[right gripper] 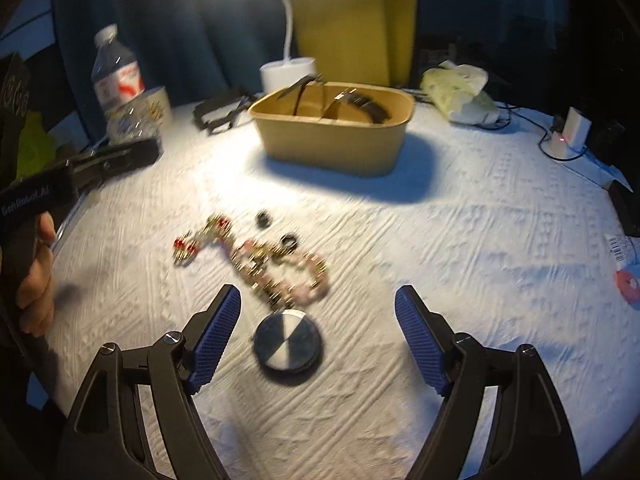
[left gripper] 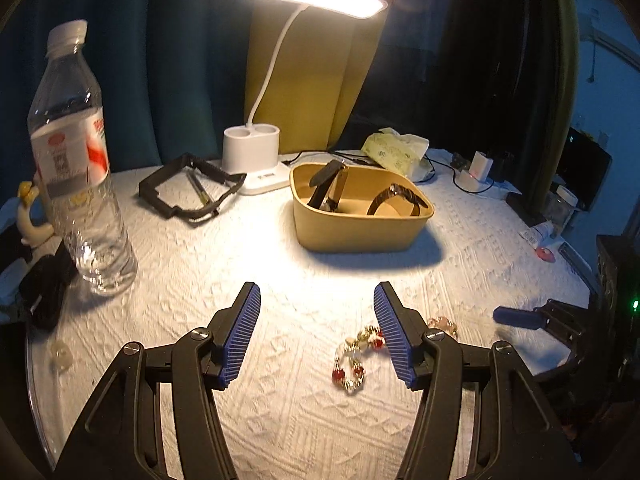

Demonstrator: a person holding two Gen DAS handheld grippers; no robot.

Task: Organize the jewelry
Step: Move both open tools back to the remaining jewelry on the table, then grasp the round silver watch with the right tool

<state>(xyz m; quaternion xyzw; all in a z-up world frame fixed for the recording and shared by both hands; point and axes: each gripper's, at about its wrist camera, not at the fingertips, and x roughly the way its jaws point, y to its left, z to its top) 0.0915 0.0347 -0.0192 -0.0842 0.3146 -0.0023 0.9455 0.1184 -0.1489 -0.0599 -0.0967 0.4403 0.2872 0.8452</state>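
A tan box [left gripper: 360, 216] holding two dark watches [left gripper: 394, 197] stands mid-table; it also shows in the right wrist view [right gripper: 332, 136]. A red-and-gold bead bracelet [left gripper: 356, 360] lies just inside my open left gripper's [left gripper: 317, 300] right finger. In the right wrist view that bracelet [right gripper: 200, 240], a pink-and-gold bracelet [right gripper: 288, 272], two small dark rings [right gripper: 289, 240] and a round dark disc [right gripper: 287, 345] lie ahead of my open, empty right gripper [right gripper: 318, 300]. The disc sits between its fingers. The right gripper's fingers [left gripper: 516, 317] show in the left wrist view.
A water bottle [left gripper: 76, 160] stands at the left, a white desk lamp [left gripper: 256, 152] and black frame [left gripper: 188, 188] behind. A tissue pack [left gripper: 396, 148], charger and cables [left gripper: 476, 172] lie at the back right. White textured cloth [left gripper: 280, 400] covers the table.
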